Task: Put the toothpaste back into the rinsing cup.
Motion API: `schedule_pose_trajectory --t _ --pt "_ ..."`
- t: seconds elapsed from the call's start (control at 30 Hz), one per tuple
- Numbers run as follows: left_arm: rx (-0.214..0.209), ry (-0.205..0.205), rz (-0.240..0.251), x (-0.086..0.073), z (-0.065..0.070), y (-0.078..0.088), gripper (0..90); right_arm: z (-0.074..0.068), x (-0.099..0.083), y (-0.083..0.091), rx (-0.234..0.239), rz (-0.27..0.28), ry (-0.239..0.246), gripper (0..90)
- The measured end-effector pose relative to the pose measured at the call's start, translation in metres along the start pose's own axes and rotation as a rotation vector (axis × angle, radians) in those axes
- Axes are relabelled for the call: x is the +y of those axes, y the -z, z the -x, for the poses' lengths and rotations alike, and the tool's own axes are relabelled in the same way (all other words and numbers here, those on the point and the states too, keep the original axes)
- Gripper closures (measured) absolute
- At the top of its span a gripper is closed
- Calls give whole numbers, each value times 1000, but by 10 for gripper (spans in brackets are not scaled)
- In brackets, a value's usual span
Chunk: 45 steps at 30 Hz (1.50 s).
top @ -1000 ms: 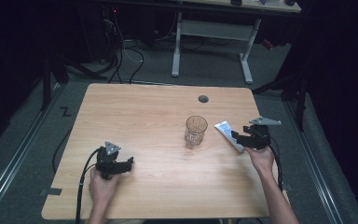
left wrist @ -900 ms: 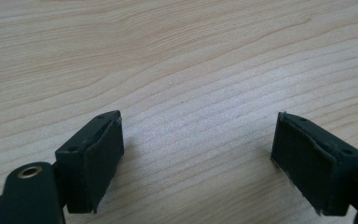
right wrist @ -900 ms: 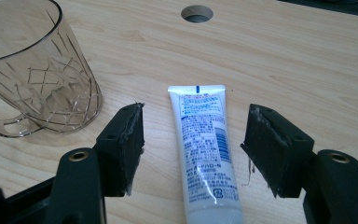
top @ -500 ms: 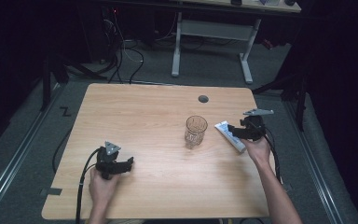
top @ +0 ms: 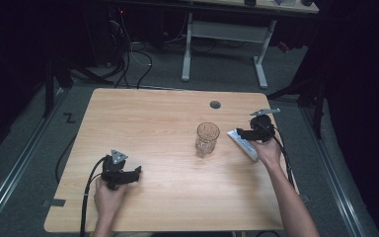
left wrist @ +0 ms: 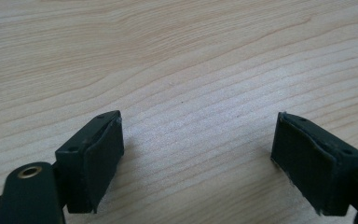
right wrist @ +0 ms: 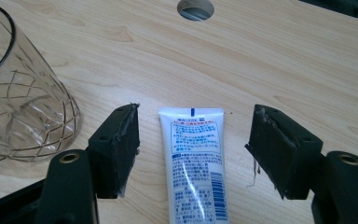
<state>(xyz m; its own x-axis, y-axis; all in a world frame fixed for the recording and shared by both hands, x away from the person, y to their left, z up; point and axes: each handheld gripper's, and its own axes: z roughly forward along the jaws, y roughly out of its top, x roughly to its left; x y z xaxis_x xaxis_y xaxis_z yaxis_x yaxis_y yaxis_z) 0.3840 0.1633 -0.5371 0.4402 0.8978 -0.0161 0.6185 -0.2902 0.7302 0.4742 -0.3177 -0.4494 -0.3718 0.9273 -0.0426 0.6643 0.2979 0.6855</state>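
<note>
— What has changed on your side?

— Since a second ago my right gripper (top: 241,133) has slid back along the tube (top: 243,144) toward the table's right edge, and its jaws have just been opening; they now stand wide, released, with the tube (right wrist: 196,158) lying flat between them and touched by neither pad (right wrist: 125,149).

— Where does the tube sit against those tongs?

— Its crimped end points away from me, just past the jaw tips; its printed body runs back under the gripper; daylight shows on both sides of it.

— And the glass?

— The glass (top: 207,138) stands upright just beyond the left jaw of the right gripper, close but apart from it; the cable hole (right wrist: 195,9) lies farther ahead of the tips.

— Your left?

— My left gripper (top: 137,172) rests low over the table (left wrist: 177,56); its jaws are spread, released, with bare wood between them; it has kept its place, well apart from the glass and tube.
</note>
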Motion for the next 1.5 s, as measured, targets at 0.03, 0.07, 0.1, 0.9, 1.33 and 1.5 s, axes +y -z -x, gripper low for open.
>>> schedule_pose_trajectory --t 0.03,0.07,0.1,0.9,1.33,1.5 --pt "0 0 0 0 0 0 168 0 1 -1 -1 -8 2 333" --pt "0 0 0 0 0 0 168 0 3 -3 2 -14 4 334" --pt "0 0 0 0 0 0 168 0 4 -5 5 -23 7 334" --pt "0 0 0 0 0 0 168 2 1 -50 -12 -220 8 316" --pt "0 0 0 0 0 0 168 -2 -2 -67 -43 -321 66 368" --pt "0 0 0 0 0 0 168 0 -1 -69 -30 -331 48 373"
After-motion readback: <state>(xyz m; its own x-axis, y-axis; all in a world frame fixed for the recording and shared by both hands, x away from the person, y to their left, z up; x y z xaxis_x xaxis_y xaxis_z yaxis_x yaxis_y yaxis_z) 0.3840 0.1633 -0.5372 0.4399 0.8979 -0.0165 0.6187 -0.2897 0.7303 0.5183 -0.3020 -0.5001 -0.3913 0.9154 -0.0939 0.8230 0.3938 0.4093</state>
